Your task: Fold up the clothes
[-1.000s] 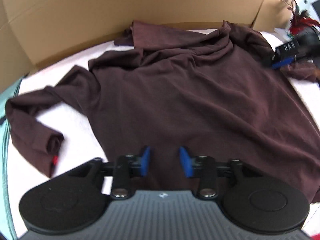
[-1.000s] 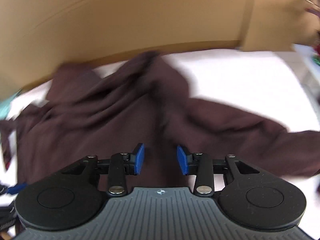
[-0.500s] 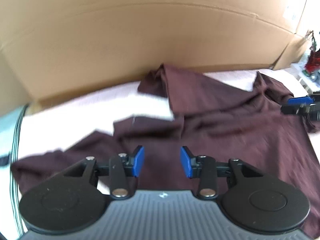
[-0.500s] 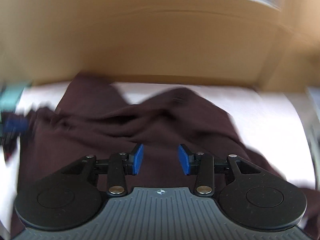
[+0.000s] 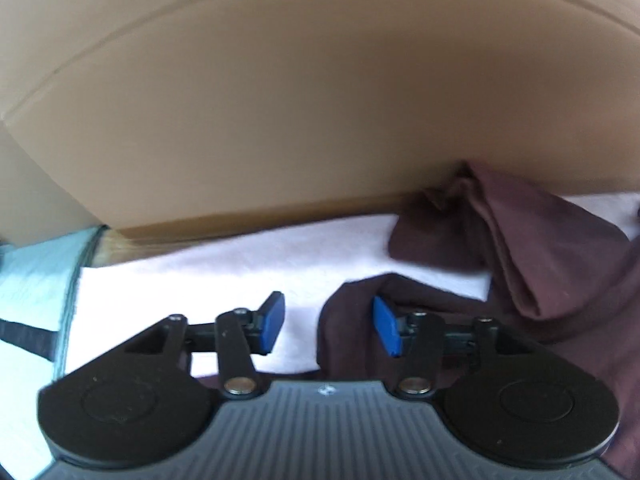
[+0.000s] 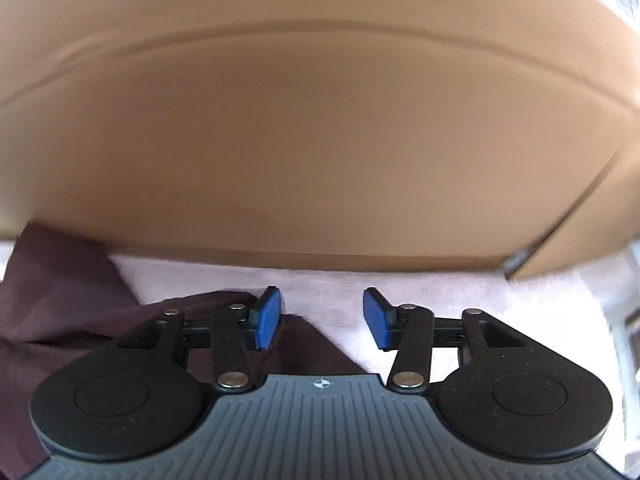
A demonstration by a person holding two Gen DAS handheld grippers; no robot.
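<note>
Left wrist view is taking in a tall cardboard wall (image 5: 304, 100) standing along the far edge of a white cloth surface (image 5: 240, 264); the cardboard is filling the whole upper part of the picture, with a crease running across it; at the far left a pale teal cloth (image 5: 36, 276) is lying beside the white surface. The dark maroon shirt (image 5: 540, 264) is lying bunched on the white surface at the right, its far fold touching the foot of the cardboard; the left gripper (image 5: 329, 326) is hanging over the shirt's left edge with its blue pads (image 5: 273, 322) standing apart, having just been opening, and no fabric is being pinched between them.

Right wrist view is showing the same cardboard wall (image 6: 320, 140) close ahead, its corner seam at the right; the shirt (image 6: 60, 300) is lying at the left, its edge reaching under the left pad; the right gripper (image 6: 323, 318) is hanging over the white surface (image 6: 500, 292) with its pads parted and gripping nothing.
</note>
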